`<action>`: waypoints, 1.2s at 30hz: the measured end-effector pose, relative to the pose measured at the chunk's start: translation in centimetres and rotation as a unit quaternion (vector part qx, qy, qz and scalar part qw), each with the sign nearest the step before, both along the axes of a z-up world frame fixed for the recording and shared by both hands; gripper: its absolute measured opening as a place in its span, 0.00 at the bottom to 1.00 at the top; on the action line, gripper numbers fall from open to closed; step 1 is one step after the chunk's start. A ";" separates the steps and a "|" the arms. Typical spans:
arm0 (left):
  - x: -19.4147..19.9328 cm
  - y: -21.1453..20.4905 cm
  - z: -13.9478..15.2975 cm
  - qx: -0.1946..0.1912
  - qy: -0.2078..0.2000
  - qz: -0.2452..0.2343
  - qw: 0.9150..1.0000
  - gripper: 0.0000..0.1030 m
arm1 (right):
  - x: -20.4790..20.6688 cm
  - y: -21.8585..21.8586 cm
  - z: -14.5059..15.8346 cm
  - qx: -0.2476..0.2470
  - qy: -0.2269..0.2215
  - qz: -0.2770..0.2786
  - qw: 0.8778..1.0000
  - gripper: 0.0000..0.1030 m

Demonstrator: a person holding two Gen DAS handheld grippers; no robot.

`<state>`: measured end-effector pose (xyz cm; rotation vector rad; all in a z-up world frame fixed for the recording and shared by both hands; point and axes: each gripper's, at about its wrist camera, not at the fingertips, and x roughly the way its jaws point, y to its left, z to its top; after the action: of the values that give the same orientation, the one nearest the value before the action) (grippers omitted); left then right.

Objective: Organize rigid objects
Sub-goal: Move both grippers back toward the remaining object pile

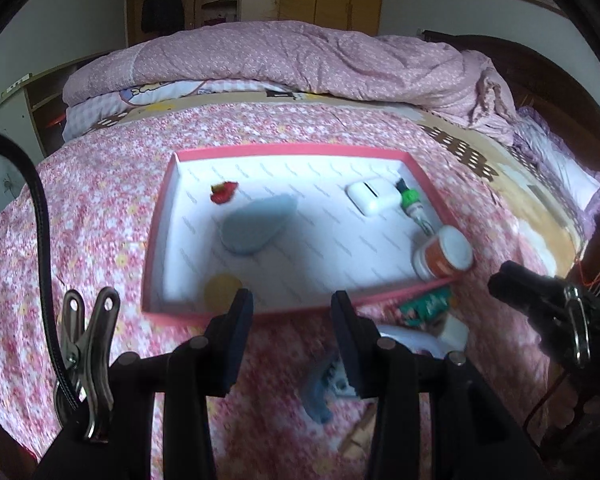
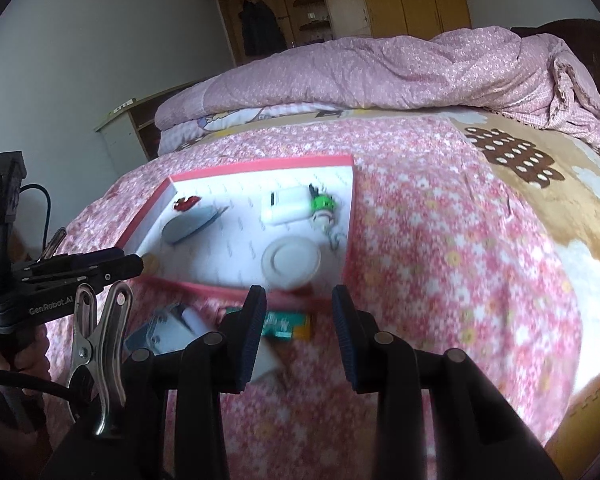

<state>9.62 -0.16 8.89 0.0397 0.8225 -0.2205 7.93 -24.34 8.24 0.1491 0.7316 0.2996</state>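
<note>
A pink-rimmed white tray (image 1: pixel 162 216) lies on the floral bedspread (image 1: pixel 80 208), already holding an orange-labelled jar (image 1: pixel 444 254), white earbud case (image 1: pixel 370 198) and blue-grey pad (image 1: pixel 256 224). A green packet (image 2: pixel 286 324) lies loose just outside its near rim, long axis left-right, closest to the right gripper (image 2: pixel 298 332), directly beyond its fingers. Both it and the left gripper (image 1: pixel 292 340) stand apart, empty.

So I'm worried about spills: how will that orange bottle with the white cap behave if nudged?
The orange bottle leans against the pink box's wall, so it probably slides or tips further. Being round, it may roll. It looks like light plastic.
</note>
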 end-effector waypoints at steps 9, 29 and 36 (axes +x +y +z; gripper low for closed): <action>-2.4 -0.7 -0.9 0.010 0.010 -0.016 1.000 0.42 | -1.9 0.3 -0.5 -0.001 0.008 0.003 1.000 0.34; -2.3 -0.9 -5.5 0.055 0.048 0.023 0.997 0.42 | -4.3 0.7 -4.5 0.005 0.062 0.013 0.998 0.41; -1.9 -2.0 -5.6 0.079 0.019 0.025 0.996 0.23 | -4.9 1.4 -5.3 -0.004 0.057 0.022 0.998 0.42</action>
<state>7.75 -2.19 3.33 0.1631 0.8762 -0.1098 3.03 -22.96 2.96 0.1427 0.8500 0.3313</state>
